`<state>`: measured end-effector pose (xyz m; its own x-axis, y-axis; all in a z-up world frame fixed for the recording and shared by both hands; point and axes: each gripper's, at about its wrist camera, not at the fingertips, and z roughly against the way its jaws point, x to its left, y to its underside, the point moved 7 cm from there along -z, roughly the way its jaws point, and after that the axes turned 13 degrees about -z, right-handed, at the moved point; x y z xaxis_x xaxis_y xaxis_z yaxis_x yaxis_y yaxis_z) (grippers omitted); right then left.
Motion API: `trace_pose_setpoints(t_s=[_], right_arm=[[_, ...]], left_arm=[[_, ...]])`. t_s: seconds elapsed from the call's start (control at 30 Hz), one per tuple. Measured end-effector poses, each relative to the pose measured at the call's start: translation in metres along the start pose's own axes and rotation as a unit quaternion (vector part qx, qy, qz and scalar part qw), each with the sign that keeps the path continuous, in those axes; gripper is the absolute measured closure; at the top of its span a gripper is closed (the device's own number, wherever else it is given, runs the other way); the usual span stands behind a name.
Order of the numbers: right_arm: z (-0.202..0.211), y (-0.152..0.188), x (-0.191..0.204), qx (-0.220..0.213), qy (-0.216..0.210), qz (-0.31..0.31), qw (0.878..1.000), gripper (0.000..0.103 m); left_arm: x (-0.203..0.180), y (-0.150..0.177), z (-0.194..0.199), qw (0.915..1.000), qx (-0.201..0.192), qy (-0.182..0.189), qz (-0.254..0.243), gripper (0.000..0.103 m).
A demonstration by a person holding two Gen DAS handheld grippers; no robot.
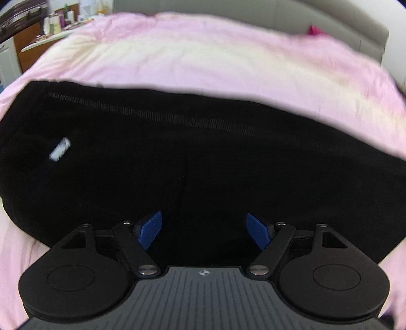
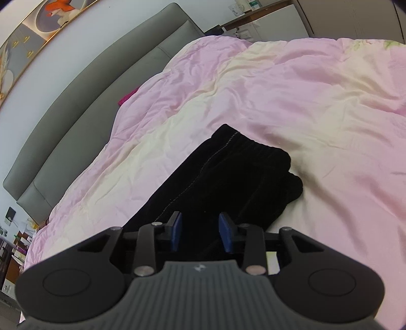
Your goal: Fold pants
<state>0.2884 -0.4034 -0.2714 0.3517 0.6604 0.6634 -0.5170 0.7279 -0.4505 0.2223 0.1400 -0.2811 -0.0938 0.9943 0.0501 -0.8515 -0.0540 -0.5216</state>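
My left gripper (image 1: 204,229): black two-finger tool with blue ribbed pads (image 1: 150,232); jaws spread wide, released, nothing between them; it hangs just above the dark cloth, tilted steeply down
My right gripper (image 2: 200,232): same black build, blue pads (image 2: 226,234) facing each other across a narrow gap; partly parted, and I see no cloth pinched between them; the fabric lies beneath the tips
Pants: black soft-knit pants (image 2: 228,175), folded into a long band with a line of pale stitching (image 1: 162,115) along it; from my left camera they fill the near half of the view, one long edge facing the headboard; from my right camera they run away from me toward the middle of the bed, ending in a doubled, rounded end
White tag (image 1: 60,149): small pale label on the cloth, left of my left gripper; blurred
Bed: pink and cream rumpled quilt (image 2: 291,101) carries the pants; bare quilt all round them
Headboard: grey padded panel (image 2: 83,83) along the far edge of the bed; a small magenta scrap (image 2: 125,97) just beside it
Beyond the bed corner: wooden cabinet with cluttered bottles (image 1: 59,21), too small to tell apart
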Motion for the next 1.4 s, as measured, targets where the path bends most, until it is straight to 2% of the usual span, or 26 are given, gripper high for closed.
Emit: trace_pose_setpoints(t_s=[0.1, 0.23, 0.3, 0.37, 0.43, 0.47, 0.5, 0.57, 0.6, 0.63, 0.73, 0.8, 0.83, 0.9, 1.0, 1.03, 1.2, 1.27, 1.4], right_arm=[[-0.001, -0.001, -0.010, 0.005, 0.017, -0.017, 1.000, 0.073], [-0.001, -0.002, -0.014, 0.000, 0.038, -0.019, 0.999, 0.072], [0.001, 0.000, -0.009, 0.002, 0.024, -0.011, 1.000, 0.072], [0.001, 0.008, 0.007, 0.018, -0.007, 0.023, 1.000, 0.072], [-0.005, 0.028, 0.033, 0.057, -0.048, 0.087, 0.993, 0.069], [-0.011, 0.040, 0.043, 0.078, -0.052, 0.120, 0.988, 0.069], [-0.019, 0.054, 0.049, 0.100, -0.039, 0.156, 0.982, 0.069], [-0.039, 0.074, 0.042, 0.137, 0.025, 0.205, 0.969, 0.072], [-0.046, 0.078, 0.035, 0.144, 0.048, 0.217, 0.964, 0.074], [-0.047, 0.077, 0.033, 0.141, 0.048, 0.215, 0.965, 0.074], [-0.034, 0.050, 0.026, 0.100, 0.028, 0.146, 0.984, 0.071], [-0.021, 0.029, 0.014, 0.068, 0.009, 0.078, 0.995, 0.068], [-0.015, 0.018, 0.006, 0.052, 0.010, 0.043, 0.998, 0.067], [-0.008, 0.000, -0.016, 0.022, 0.022, -0.021, 0.999, 0.056], [-0.005, -0.015, -0.048, 0.001, 0.038, -0.107, 0.994, 0.043], [-0.005, -0.018, -0.057, 0.001, 0.037, -0.131, 0.991, 0.042], [-0.019, -0.021, -0.082, 0.012, 0.015, -0.228, 0.974, 0.042], [-0.023, -0.021, -0.088, 0.013, -0.008, -0.265, 0.964, 0.042], [-0.033, -0.024, -0.092, 0.012, -0.045, -0.301, 0.952, 0.042]], left_arm=[[-0.017, 0.003, -0.014, 0.9964, 0.016, -0.036, -0.075, 0.011], [-0.013, -0.001, -0.014, 0.9986, 0.015, -0.025, -0.043, 0.009], [-0.011, -0.002, -0.012, 0.9993, 0.005, -0.019, -0.030, 0.009], [-0.012, -0.003, -0.011, 0.9993, -0.002, -0.021, -0.032, 0.008], [-0.015, -0.002, -0.011, 0.9988, -0.003, -0.027, -0.041, 0.006], [-0.016, -0.002, -0.012, 0.9987, -0.003, -0.028, -0.043, 0.005], [-0.017, -0.003, -0.013, 0.9988, -0.002, -0.027, -0.042, 0.003], [-0.016, -0.005, -0.016, 0.9992, -0.001, -0.020, -0.035, 0.000], [-0.015, -0.006, -0.017, 0.9994, -0.001, -0.018, -0.031, 0.000], [-0.014, -0.007, -0.016, 0.9995, 0.001, -0.018, -0.027, 0.000], [-0.018, -0.014, -0.007, 0.9995, 0.001, -0.027, -0.016, 0.005], [-0.028, -0.019, 0.001, 0.9997, -0.014, -0.016, -0.015, 0.015], [-0.036, -0.022, 0.004, 0.9996, -0.021, -0.009, -0.019, 0.016], [-0.057, -0.031, 0.010, 0.9987, -0.039, 0.003, -0.031, 0.016], [-0.098, -0.047, 0.012, 0.9964, -0.061, 0.027, -0.052, 0.016], [-0.113, -0.053, 0.012, 0.9954, -0.065, 0.035, -0.060, 0.016], [-0.190, -0.085, 0.009, 0.9887, -0.087, 0.072, -0.099, 0.016], [-0.217, -0.095, 0.007, 0.9851, -0.091, 0.090, -0.115, 0.016], [-0.271, -0.106, -0.002, 0.9767, -0.082, 0.114, -0.162, 0.016]])
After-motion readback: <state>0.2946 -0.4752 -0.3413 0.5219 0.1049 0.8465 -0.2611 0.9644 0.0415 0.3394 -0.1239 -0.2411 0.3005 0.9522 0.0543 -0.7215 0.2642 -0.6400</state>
